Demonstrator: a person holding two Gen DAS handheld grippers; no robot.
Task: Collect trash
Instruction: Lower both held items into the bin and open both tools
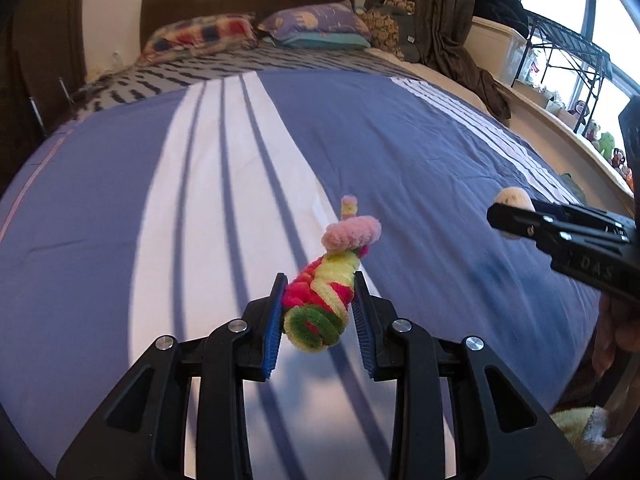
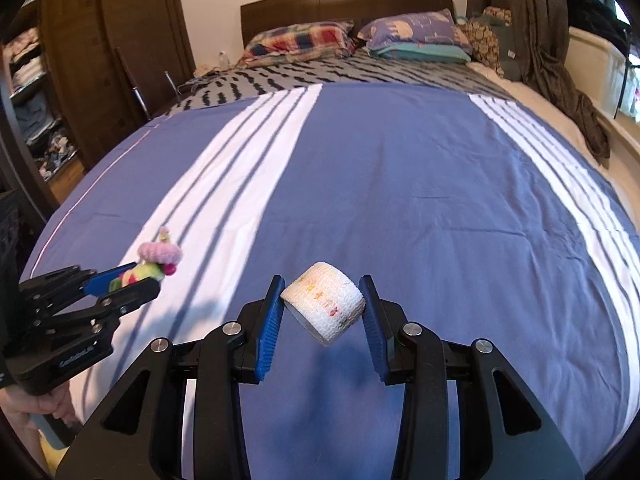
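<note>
my left claw [image 1: 320, 300] is clamped on a bundle of twisted pipe cleaners [image 1: 324, 292], red, yellow, green and pink, with a pink coil sticking out past the tips; the blue pads [image 1: 276, 320] press on both its sides. the bundle is held clear above the bed [image 1: 400, 140], over the white stripes of the blue cover. my right claw [image 2: 323, 304] is clamped on a white roll of bandage tape [image 2: 326, 304] with small coloured specks, tilted between the pads and also held above the blue cover. each claw shows in the other's view: the right one [image 1: 516, 216] at the right edge, with raised letters that appear to read "das" on its black body; the left one [image 2: 132, 280] at the left edge, with small white lettering too blurred to read. a hand [image 2: 36, 408] grips the left handle. pillows [image 2: 304, 40] lie by the headboard; no writing on them is legible.
</note>
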